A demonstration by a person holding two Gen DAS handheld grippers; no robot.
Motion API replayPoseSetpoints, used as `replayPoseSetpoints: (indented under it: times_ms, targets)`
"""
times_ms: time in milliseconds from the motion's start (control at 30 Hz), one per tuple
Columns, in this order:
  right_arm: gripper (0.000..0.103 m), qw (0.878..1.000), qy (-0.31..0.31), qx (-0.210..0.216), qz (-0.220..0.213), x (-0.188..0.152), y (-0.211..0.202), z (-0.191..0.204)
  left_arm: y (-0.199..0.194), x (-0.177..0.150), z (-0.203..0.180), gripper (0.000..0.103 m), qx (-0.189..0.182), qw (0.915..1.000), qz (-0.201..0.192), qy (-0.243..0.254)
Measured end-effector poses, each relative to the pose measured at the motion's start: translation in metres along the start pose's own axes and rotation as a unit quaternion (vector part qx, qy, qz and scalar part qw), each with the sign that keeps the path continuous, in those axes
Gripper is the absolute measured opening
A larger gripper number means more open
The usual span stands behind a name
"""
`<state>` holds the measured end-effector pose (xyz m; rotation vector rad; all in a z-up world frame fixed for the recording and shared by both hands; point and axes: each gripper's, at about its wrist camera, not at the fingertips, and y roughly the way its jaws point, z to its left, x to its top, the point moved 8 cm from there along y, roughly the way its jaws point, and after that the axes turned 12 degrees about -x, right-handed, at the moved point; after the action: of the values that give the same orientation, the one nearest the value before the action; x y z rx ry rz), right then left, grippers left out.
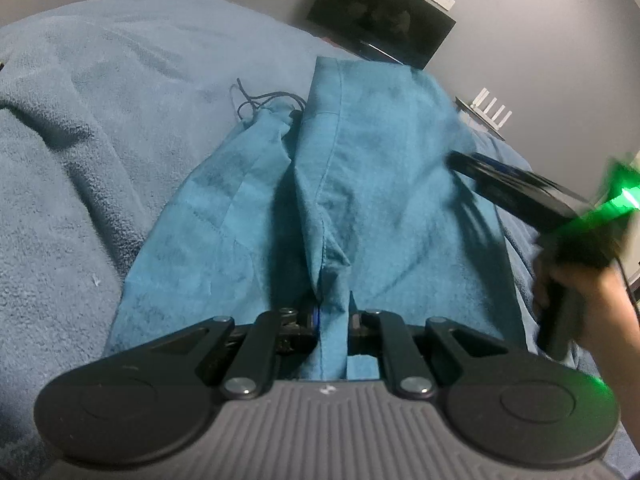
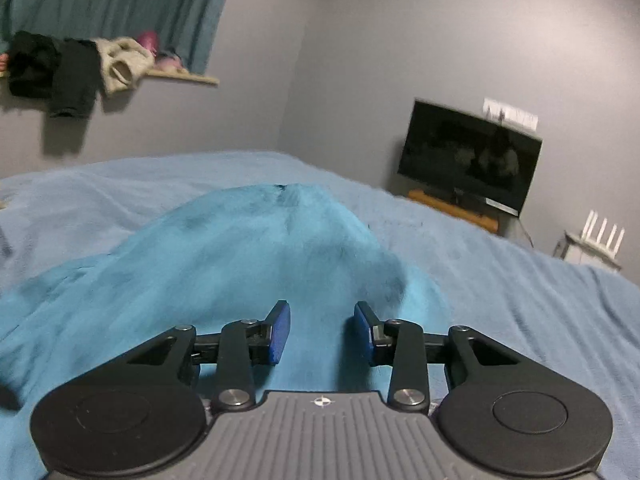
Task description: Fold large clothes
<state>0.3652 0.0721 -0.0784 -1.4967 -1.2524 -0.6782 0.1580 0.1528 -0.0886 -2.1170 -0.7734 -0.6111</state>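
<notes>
A large teal garment (image 1: pixel 360 168) lies on the bed, with a dark drawstring (image 1: pixel 260 100) at its far end. My left gripper (image 1: pixel 333 322) is shut on a fold of the teal garment and holds it lifted toward the camera. My right gripper (image 2: pixel 322 332) is open and empty, its blue pads (image 2: pixel 280 332) just above the garment (image 2: pixel 248 248). In the left wrist view the right gripper (image 1: pixel 500 184) shows blurred at the garment's right edge, held by a hand.
A light blue blanket (image 1: pixel 100 128) covers the bed (image 2: pixel 500 288). A dark TV (image 2: pixel 472 156) stands on a wooden stand by the grey wall. A white router (image 2: pixel 600 240) sits at the right. Clothes (image 2: pixel 80 64) hang from a shelf at the upper left.
</notes>
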Motion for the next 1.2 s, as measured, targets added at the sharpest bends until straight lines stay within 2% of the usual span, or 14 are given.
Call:
replayPoseSetpoints:
  times_ms: [67,267,400,433,533,567,633,700,800,833,900,967,1100,1200]
  targets:
    - [0.037,1.0,0.005,-0.009,0.025,0.003,0.03,0.003,0.002,0.002,0.003,0.007,-0.003,1.0,0.0,-0.006]
    - [0.034,0.996,-0.037,-0.025,0.078,-0.009,0.094,0.011,0.007,0.007,0.007,0.01,0.001,1.0,0.002,0.0]
    - [0.035,0.997,0.007,0.02,0.075,0.001,0.097,-0.002,0.008,0.006,0.008,0.01,0.002,1.0,0.008,-0.002]
    - [0.038,0.996,0.038,0.044,0.07,0.006,0.091,-0.012,0.008,0.007,0.008,0.01,0.002,1.0,0.008,-0.002]
    - [0.07,0.984,0.151,0.078,0.058,0.011,0.071,-0.062,0.008,0.006,0.006,0.01,0.005,1.0,0.008,0.001]
    - [0.075,0.978,0.185,0.084,0.058,0.008,0.067,-0.08,0.009,0.007,0.004,0.01,0.007,0.9999,0.009,0.003]
    - [0.077,0.963,0.235,0.099,0.084,-0.007,0.068,-0.107,0.013,0.008,0.001,0.01,0.011,0.9999,0.009,0.005]
    - [0.078,0.937,0.29,0.134,0.139,-0.032,0.077,-0.125,0.013,0.008,0.0,0.01,0.013,0.9998,0.009,0.006]
    - [0.08,0.899,0.339,0.186,0.205,-0.065,0.092,-0.127,0.014,0.007,-0.005,0.01,0.015,0.9998,0.009,0.005]
    - [0.083,0.885,0.356,0.208,0.218,-0.073,0.096,-0.124,0.016,0.007,-0.006,0.01,0.016,0.9998,0.009,0.005]
    - [0.089,0.841,0.407,0.258,0.246,-0.087,0.109,-0.119,0.018,0.007,-0.007,0.01,0.018,0.9998,0.009,0.004]
    - [0.094,0.808,0.442,0.292,0.259,-0.098,0.119,-0.108,0.021,0.008,-0.006,0.01,0.018,0.9998,0.01,0.003]
    - [0.1,0.775,0.471,0.333,0.257,-0.103,0.145,-0.091,0.022,0.008,0.002,0.011,0.012,0.9998,0.013,-0.007]
    - [0.102,0.764,0.477,0.361,0.244,-0.103,0.169,-0.078,0.024,0.008,0.008,0.012,0.006,0.9997,0.016,-0.02]
